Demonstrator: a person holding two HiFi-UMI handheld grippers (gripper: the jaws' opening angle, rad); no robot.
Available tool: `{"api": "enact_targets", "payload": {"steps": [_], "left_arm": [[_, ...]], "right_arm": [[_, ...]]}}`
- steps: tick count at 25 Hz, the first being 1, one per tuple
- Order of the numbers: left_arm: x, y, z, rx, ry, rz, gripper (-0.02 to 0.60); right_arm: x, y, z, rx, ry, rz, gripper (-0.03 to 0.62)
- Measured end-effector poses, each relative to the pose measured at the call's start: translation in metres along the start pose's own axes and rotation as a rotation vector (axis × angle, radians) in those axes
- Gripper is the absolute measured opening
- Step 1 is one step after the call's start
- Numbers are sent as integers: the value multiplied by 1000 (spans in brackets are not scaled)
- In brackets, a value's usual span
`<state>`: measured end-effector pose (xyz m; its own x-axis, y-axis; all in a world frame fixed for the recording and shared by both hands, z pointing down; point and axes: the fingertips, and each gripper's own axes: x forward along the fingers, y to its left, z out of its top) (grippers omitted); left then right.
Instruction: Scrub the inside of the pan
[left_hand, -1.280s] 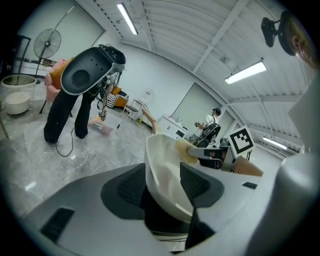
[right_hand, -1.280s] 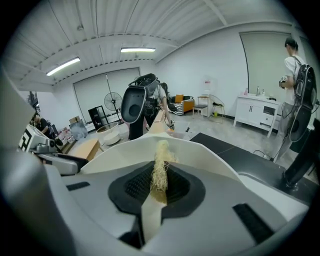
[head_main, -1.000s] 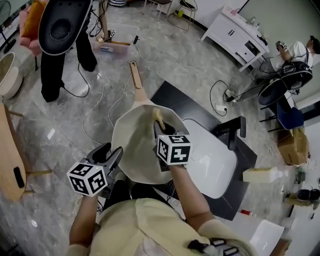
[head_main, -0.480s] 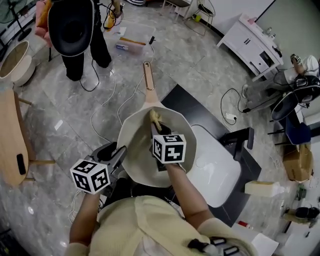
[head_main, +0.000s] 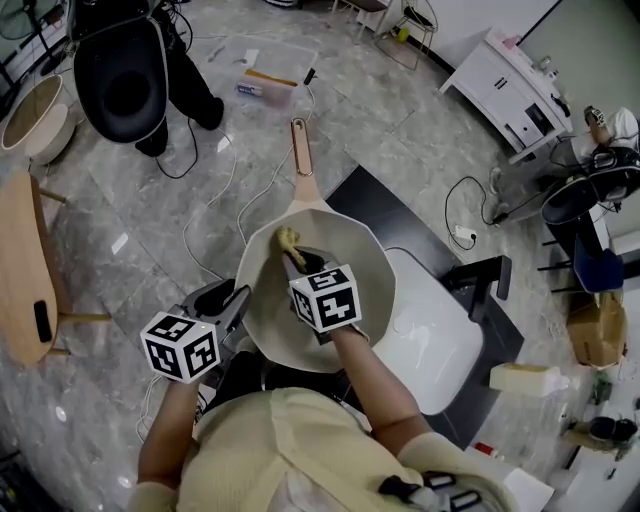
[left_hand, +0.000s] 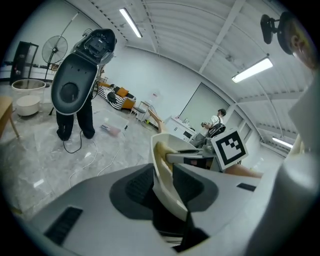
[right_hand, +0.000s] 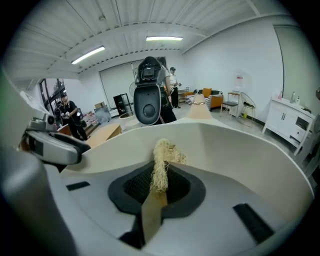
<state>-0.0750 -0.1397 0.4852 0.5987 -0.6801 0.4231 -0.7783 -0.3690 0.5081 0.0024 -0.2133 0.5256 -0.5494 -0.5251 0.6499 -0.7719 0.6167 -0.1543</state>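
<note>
A cream pan (head_main: 352, 262) with a long wooden handle (head_main: 300, 150) lies in front of me, the handle pointing away. My left gripper (head_main: 232, 303) is at the pan's near-left rim. In the left gripper view the rim (left_hand: 161, 150) stands upright between the jaws of the left gripper (left_hand: 163, 176), which are closing, with both pads against it. My right gripper (head_main: 298, 258) reaches into the pan, shut on a pale fibrous scrubber (head_main: 288, 240). In the right gripper view the scrubber (right_hand: 163, 152) sticks out of the right gripper (right_hand: 159, 186) against the pan's inner wall (right_hand: 240, 145).
The pan partly overhangs a black table (head_main: 390, 215) that carries a white board (head_main: 435, 335) and a cream bottle (head_main: 528, 378). A person in dark trousers stands at the far left behind a black round shell (head_main: 122, 75). Cables (head_main: 210, 215) trail over the marble floor. A wooden table (head_main: 25, 270) is at left.
The right gripper has carried the scrubber leftward across the pan's inside, toward the left wall. The left gripper stays at the near-left rim.
</note>
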Motion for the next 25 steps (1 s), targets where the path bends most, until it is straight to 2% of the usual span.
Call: {"api": "enact_targets", "payload": {"steps": [4, 16, 25], "left_arm": [[2, 1, -4, 19, 18, 9, 114], [3, 4, -6, 6, 25, 5, 89], [2, 4, -4, 20, 18, 5, 89]], "right_arm": [[1, 15, -6, -56, 35, 57, 49], [-5, 55, -20, -204, 109, 187, 49], [-21, 89, -45, -353, 220, 337, 49]]}}
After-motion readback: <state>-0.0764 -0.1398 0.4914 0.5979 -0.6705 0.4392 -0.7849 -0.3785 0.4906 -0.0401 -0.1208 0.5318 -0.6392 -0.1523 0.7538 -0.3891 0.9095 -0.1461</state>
